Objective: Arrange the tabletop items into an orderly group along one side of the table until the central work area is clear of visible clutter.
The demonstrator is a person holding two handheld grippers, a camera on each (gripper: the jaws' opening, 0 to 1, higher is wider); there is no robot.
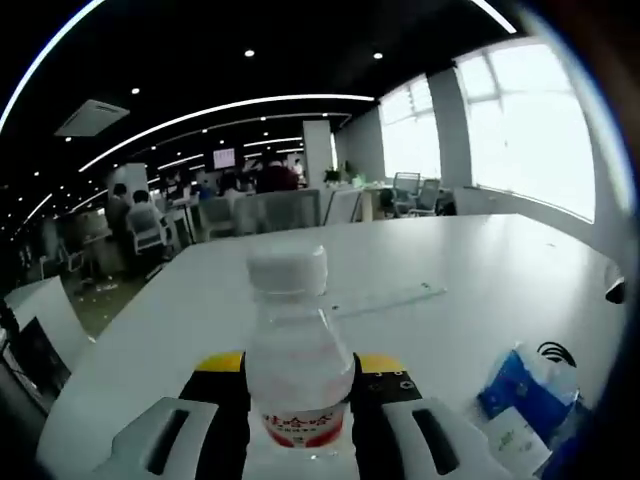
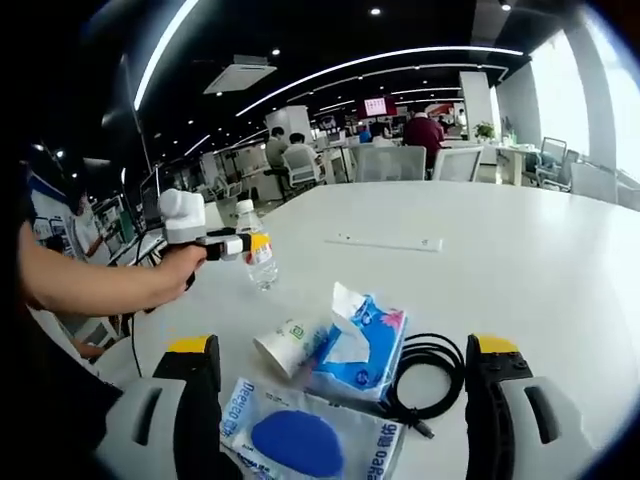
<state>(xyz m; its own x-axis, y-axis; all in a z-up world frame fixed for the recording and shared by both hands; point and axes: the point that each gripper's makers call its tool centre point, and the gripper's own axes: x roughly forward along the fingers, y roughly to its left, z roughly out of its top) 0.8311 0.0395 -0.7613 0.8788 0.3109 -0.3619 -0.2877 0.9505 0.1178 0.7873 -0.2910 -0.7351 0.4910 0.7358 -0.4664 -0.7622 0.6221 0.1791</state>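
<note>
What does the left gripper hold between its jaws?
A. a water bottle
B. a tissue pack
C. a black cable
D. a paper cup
A: in the left gripper view the water bottle stands upright between the jaws of the left gripper, and the right gripper view shows the same bottle clamped there, above the table.

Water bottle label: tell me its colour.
Red band on the water bottle, clearest in the left gripper view.
</note>
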